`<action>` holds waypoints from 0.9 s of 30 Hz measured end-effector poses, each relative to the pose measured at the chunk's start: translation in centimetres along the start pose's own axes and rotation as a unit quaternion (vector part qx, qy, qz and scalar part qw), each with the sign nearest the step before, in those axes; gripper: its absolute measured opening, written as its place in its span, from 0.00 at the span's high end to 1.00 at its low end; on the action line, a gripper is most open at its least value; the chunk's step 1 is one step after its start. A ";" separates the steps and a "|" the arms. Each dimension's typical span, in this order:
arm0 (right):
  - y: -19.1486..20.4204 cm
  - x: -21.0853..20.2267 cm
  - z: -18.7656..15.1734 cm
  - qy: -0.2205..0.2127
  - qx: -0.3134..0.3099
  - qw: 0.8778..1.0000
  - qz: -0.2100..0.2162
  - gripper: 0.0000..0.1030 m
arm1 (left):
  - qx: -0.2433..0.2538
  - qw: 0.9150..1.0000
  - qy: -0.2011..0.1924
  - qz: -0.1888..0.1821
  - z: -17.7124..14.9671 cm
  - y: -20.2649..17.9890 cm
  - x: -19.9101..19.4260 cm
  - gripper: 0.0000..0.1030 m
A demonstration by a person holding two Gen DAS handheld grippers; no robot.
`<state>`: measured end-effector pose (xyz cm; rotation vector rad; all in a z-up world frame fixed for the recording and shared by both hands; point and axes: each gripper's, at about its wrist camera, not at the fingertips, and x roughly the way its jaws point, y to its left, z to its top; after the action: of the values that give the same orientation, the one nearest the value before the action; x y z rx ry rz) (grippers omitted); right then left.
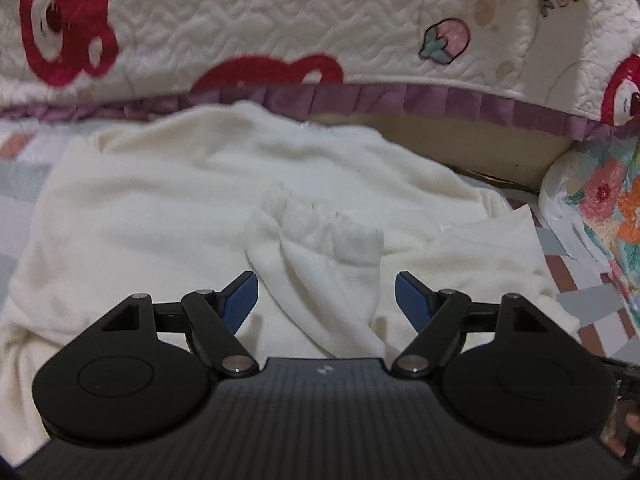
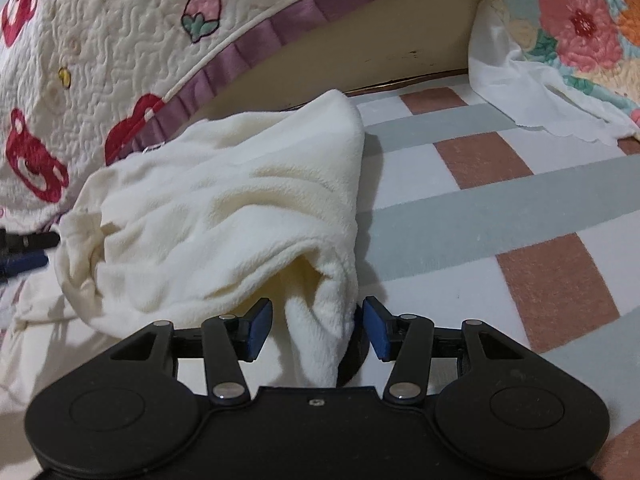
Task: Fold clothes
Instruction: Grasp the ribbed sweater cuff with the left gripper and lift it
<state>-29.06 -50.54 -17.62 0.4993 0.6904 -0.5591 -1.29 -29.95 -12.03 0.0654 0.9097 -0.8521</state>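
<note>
A cream fleece garment [image 1: 160,208] lies spread on the checked bedsheet [image 2: 500,216]. In the left wrist view a sleeve with a fuzzy cuff [image 1: 320,232] runs toward me, and my left gripper [image 1: 325,284] stands open with that sleeve between its blue pads [image 1: 240,300], neither pad pressing it. In the right wrist view the garment [image 2: 224,208] is bunched into a raised fold. A hanging flap of it [image 2: 320,328] sits between the pads of my right gripper [image 2: 317,308], which is open, the right pad close to the cloth. A dark finger tip [image 2: 24,248] shows at the left edge.
A quilted cream cover with red bears and strawberries and a purple ruffle [image 1: 360,100] hangs behind the garment. Under it is a beige board [image 2: 360,60]. A floral pillow [image 2: 572,28] with a white cloth lies at the far right. Bare sheet stretches to the right.
</note>
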 end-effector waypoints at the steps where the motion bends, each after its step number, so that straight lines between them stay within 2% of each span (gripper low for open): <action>1: 0.0 0.1 0.0 -0.001 0.000 1.000 -0.001 0.45 | 0.011 1.000 0.020 0.004 0.0 -0.4 1.0 0.23; 3: 0.1 0.2 0.0 -0.003 0.000 1.000 -0.002 0.44 | 0.034 0.998 0.060 0.011 0.1 -1.1 3.0 0.22; 5: 0.3 0.4 -0.1 -0.004 -0.006 1.000 -0.005 0.44 | 0.025 0.997 0.062 0.031 0.2 -1.4 4.4 0.23; 6: 0.6 0.4 -0.3 -0.004 -0.020 1.000 -0.011 0.44 | 0.013 0.998 0.054 0.034 0.3 -1.3 4.8 0.32; 7: 0.9 0.4 -0.5 -0.004 -0.034 0.999 -0.017 0.44 | 0.010 0.998 0.044 0.040 0.6 -1.3 4.8 0.73; 8: 1.1 0.4 -0.6 -0.005 -0.043 0.999 -0.020 0.43 | 0.018 0.998 0.034 0.048 0.9 -1.5 4.6 0.89; 10: 0.8 0.2 -0.9 -0.011 -0.041 0.999 -0.016 0.43 | 0.046 0.997 -0.014 0.056 1.9 -2.2 2.3 0.88; 13: 0.0 0.2 -1.1 -0.016 -0.025 1.000 -0.003 0.44 | 0.074 0.987 -0.136 0.052 2.7 -2.6 -4.3 0.86; 14: -0.3 0.2 -1.2 -0.020 -0.017 1.000 0.001 0.44 | 0.067 0.983 -0.157 0.069 2.6 -2.1 -6.0 0.86; 15: -0.5 0.1 -1.2 -0.024 -0.008 1.000 0.004 0.44 | 0.057 0.981 -0.160 0.095 2.5 -1.3 -7.1 0.84; 16: -0.6 0.2 -1.3 -0.027 -0.005 1.000 0.004 0.44 | 0.051 0.980 -0.153 0.116 2.3 -0.4 -7.5 0.82; 18: -0.2 0.4 -1.2 -0.028 -0.014 0.999 -0.006 0.44 | 0.026 0.988 -0.082 0.128 1.6 2.9 -5.9 0.76; 21: 0.4 0.5 -1.5 -0.035 -0.026 0.999 -0.023 0.45 | -0.064 0.992 -0.005 0.112 -0.5 7.6 -3.9 0.74; 22: 0.5 0.5 -1.6 -0.039 -0.026 0.999 -0.025 0.47 | -0.082 0.990 0.004 0.112 -1.1 8.4 -3.7 0.70; 24: 0.4 0.5 -1.9 -0.046 -0.028 0.998 -0.028 0.48 | -0.085 0.988 -0.003 0.126 -1.9 8.5 -3.8 0.62; 25: 0.4 0.4 -2.0 -0.047 -0.031 0.998 -0.029 0.48 | -0.086 0.987 -0.007 0.134 -2.3 8.6 -3.9 0.53; 27: 0.5 0.4 -2.0 -0.048 -0.036 0.998 -0.031 0.48 | -0.092 0.985 -0.014 0.148 -2.8 8.8 -4.1 0.43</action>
<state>-29.37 -49.07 -19.17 0.3832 0.6344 -0.6105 1.51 -20.36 -13.41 0.0276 0.9208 -0.4894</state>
